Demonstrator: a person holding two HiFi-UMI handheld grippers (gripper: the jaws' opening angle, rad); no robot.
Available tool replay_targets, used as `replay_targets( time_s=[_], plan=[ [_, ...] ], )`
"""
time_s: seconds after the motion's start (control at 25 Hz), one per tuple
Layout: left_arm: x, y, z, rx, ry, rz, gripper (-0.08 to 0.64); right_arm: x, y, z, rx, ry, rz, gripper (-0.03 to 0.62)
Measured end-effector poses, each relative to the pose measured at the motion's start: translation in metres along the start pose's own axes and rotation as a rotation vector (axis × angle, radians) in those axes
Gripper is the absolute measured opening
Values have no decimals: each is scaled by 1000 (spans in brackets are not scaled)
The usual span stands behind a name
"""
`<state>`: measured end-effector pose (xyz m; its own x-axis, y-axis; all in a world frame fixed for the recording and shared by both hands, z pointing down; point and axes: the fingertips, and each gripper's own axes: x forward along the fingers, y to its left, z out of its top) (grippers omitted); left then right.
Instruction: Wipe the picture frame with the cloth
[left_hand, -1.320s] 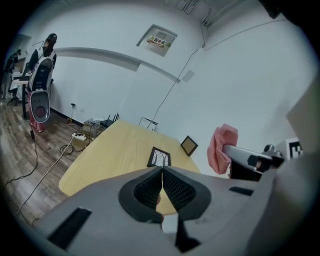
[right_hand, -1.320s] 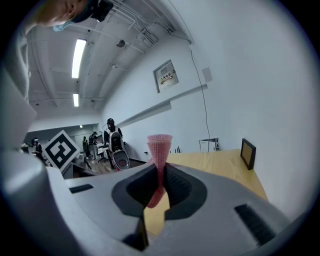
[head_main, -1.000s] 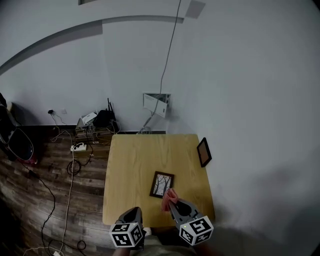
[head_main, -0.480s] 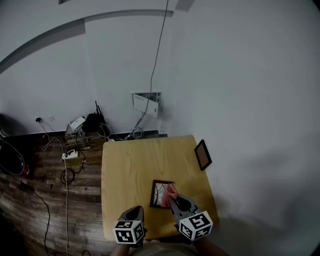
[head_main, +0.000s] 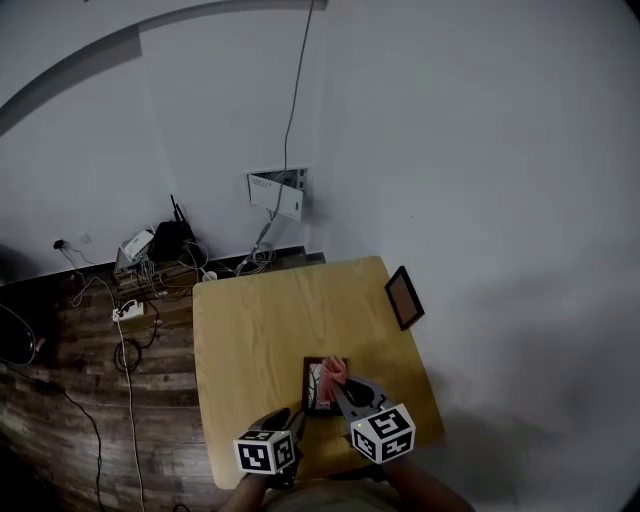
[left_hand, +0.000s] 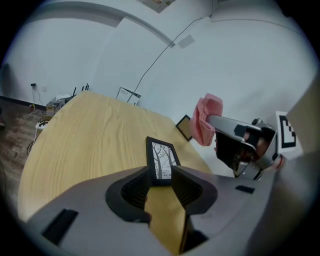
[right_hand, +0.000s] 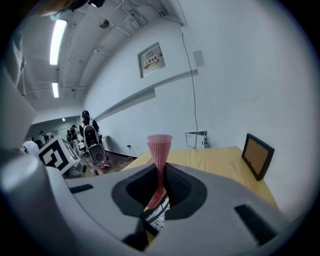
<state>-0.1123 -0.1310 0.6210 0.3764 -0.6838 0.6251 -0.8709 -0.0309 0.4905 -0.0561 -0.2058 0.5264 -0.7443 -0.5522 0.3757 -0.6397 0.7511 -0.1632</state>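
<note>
A black picture frame with a tree print lies flat near the front edge of the wooden table. My left gripper has its jaws on either side of the frame's near end and grips it. A bunched pink cloth is pinched in my right gripper, which holds it over the frame's right side. In the right gripper view the cloth stands up between the jaws, with the tree print showing beneath. The left gripper view has the right gripper and cloth to the frame's right.
A second frame with a brown face stands at the table's right edge, close to the white wall. Left of the table are a wood floor, cables, a power strip and a router. People and equipment show far off in the right gripper view.
The right gripper has carried the cloth from the frame's near corner up over it. The left gripper has moved forward and closed on the frame's near end. The head camera has shifted.
</note>
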Motion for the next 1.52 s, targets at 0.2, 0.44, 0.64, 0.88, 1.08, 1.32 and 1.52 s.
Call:
replay_targets(
  time_s=[0.2,0.44,0.64,0.88,1.08,1.32,1.52],
  plan=[
    [19,6,-8,9,53,-1,106,25,-7,-22,-11,74,-9,18],
    [39,10,-17,47,98,16,106,50,-10,-53,-36,172,-7,18],
    [47,11,-22,59,119,28,106,69,-14,-71,-60,233,-9,18],
    [52,13,-26,68,138,35,104,88,-22,-89,-96,313,-28,18],
    [57,10,-26,77,147,24,101,100,-29,-104,-140,372,-43,18],
    [58,10,-27,90,148,19,89,105,-29,-106,-218,437,-49,18],
    [57,9,-25,94,151,18,89,104,-32,-108,-237,449,-45,18]
  ],
)
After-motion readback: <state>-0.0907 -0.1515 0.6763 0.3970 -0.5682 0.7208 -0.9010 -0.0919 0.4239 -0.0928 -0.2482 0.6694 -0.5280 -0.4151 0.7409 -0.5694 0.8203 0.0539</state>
